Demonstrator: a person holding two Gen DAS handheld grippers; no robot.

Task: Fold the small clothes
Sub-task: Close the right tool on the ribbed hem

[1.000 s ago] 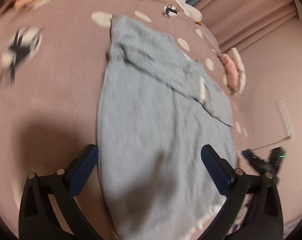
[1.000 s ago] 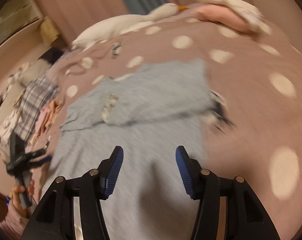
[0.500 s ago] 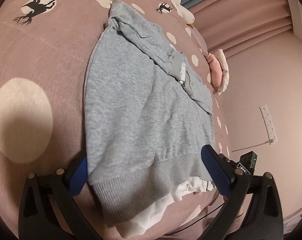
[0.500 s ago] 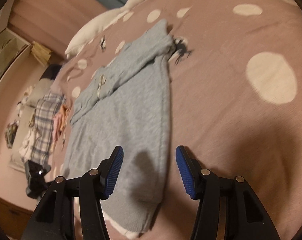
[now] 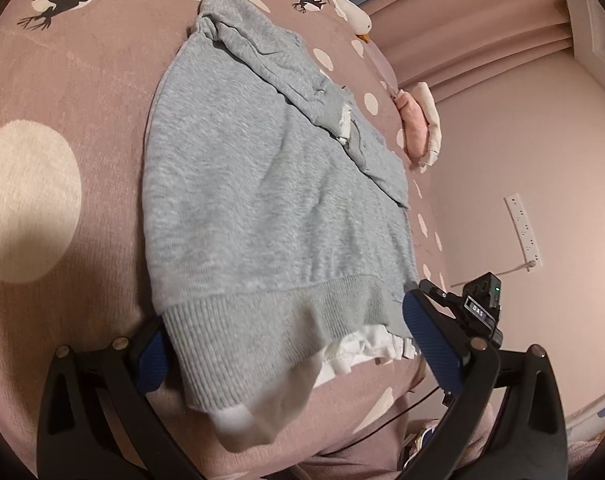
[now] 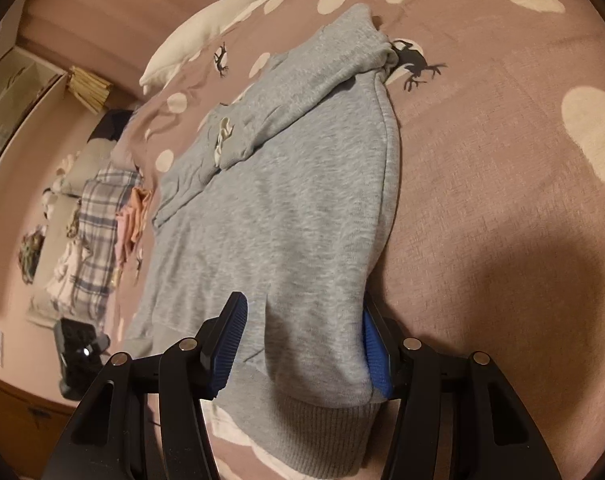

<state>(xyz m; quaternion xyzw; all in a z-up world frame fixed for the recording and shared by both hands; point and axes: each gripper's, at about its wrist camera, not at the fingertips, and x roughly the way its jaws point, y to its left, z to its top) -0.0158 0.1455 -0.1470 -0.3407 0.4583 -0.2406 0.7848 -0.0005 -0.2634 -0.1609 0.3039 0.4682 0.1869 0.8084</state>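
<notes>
My left tongs (image 5: pixel 290 354) and right tongs (image 6: pixel 302 344) stand released around the grey sweatshirt (image 5: pixel 262 184) hem at 6 o'clock; closing shallow may catch only one layer.

Pink walls (image 5: pixel 502 152), pink curtains (image 5: pixel 462 32), wall power strip (image 5: pixel 523 232), polka-dot bedspread (image 5: pixel 62 100)

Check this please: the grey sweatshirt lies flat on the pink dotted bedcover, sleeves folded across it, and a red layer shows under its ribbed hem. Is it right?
One detail is wrong. The layer peeping from under the ribbed hem of the grey sweatshirt is white, not red, as the left wrist view shows. The rest holds: it lies flat on the pink dotted bedcover, sleeves folded across it.
</notes>
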